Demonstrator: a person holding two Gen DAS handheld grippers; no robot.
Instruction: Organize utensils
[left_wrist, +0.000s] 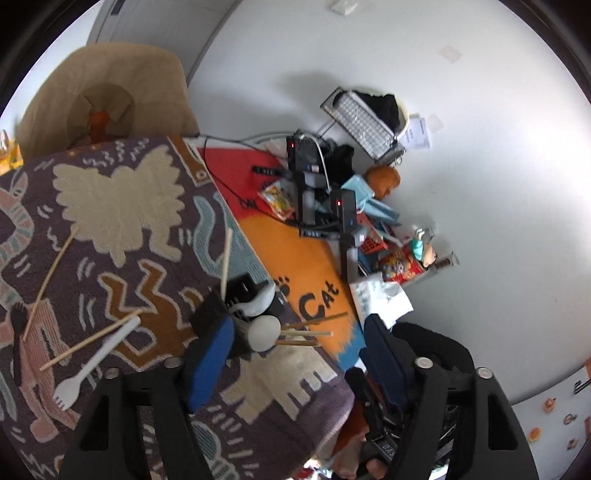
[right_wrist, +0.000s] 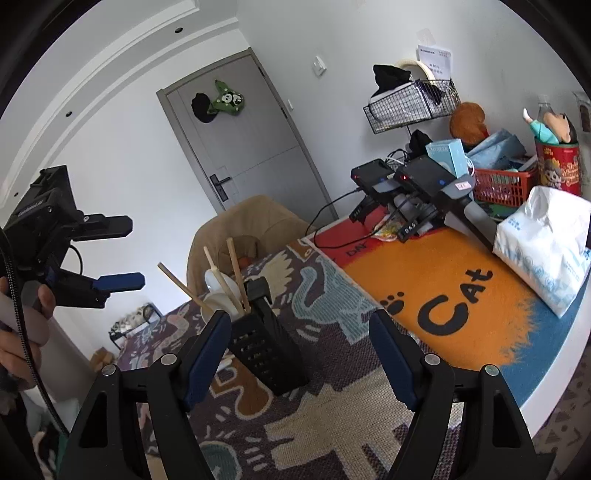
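Standing on a patterned purple cloth (right_wrist: 332, 424), a black slotted holder (right_wrist: 266, 350) sits between the spread fingers of the right gripper (right_wrist: 301, 354), no pad touching it. Jaws wide apart, nothing gripped. The holder carries three wooden chopsticks (right_wrist: 236, 273) leaning out of its top, plus a white spoon (right_wrist: 218, 291) whose bowl rests against the rim. Left gripper (right_wrist: 120, 254) shows at the left edge of the right wrist view, held in a person's hand (right_wrist: 35, 314), raised off the cloth and well apart from the holder; its two blue-padded fingers stand apart with nothing between them. From the left wrist view the holder (left_wrist: 236, 314) lies near the left blue pad (left_wrist: 210, 362), chopstick tips (left_wrist: 306, 332) poking toward the orange mat (left_wrist: 295, 251). Loose pieces remain on the cloth: a white fork (left_wrist: 99, 354) beside a single chopstick (left_wrist: 88, 341) that crosses near it, another chopstick (left_wrist: 51, 282) farther left lying over a black fork (left_wrist: 16, 332), and one more chopstick (left_wrist: 226, 260) whose lower end meets the holder's top. Beyond the cloth, an orange mat with "Cat" lettering (right_wrist: 454, 299), a tissue pack (right_wrist: 546, 247) on it, and two spare black grippers (right_wrist: 406, 192) at the back. A tan chair (right_wrist: 251, 229) stands behind the table.
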